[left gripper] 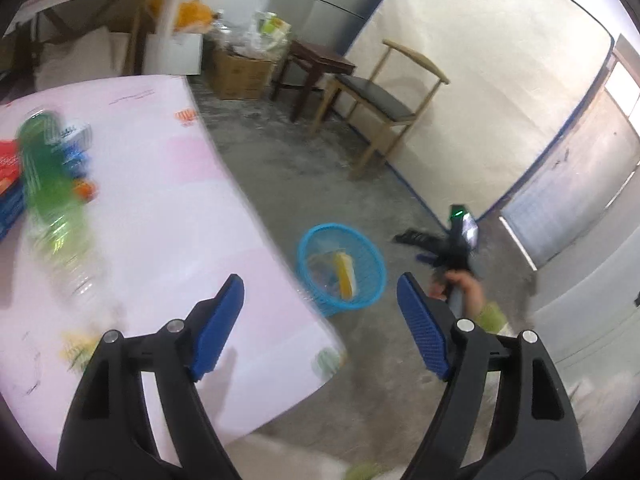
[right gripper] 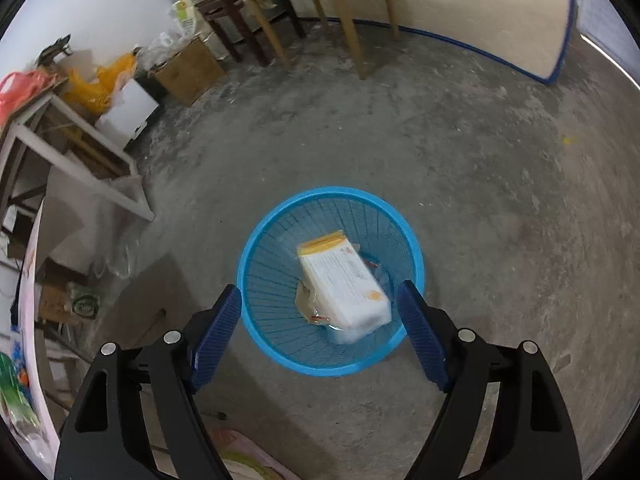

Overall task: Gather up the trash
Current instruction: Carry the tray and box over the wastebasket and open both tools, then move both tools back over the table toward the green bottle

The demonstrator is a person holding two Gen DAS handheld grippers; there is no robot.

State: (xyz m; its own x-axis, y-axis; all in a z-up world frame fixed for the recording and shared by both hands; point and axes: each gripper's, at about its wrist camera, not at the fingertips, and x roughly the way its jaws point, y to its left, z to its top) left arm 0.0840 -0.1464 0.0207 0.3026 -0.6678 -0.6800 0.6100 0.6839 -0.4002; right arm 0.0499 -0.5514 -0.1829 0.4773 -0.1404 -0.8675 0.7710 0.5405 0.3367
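Trouble could be brewing on the bench (left gripper: pixel 168 200): the green plastic bottle (left gripper: pixel 52 200) is lying on its side among the wrappers (round things roll), and a clumsy nudge from the left claw (left gripper: pixel 320 316) could send it off the edge to the floor. That claw is hanging wide open over the bench corner, gripping nothing. The right claw (right gripper: pixel 320 316) is hovering over the blue mesh basket (right gripper: pixel 256 264), also spread wide and empty. Inside the basket a white-and-yellow tissue pack (right gripper: pixel 344 288) is resting on crumpled clear wrapping. Remaining trash is waiting on the bench, well apart from the basket.
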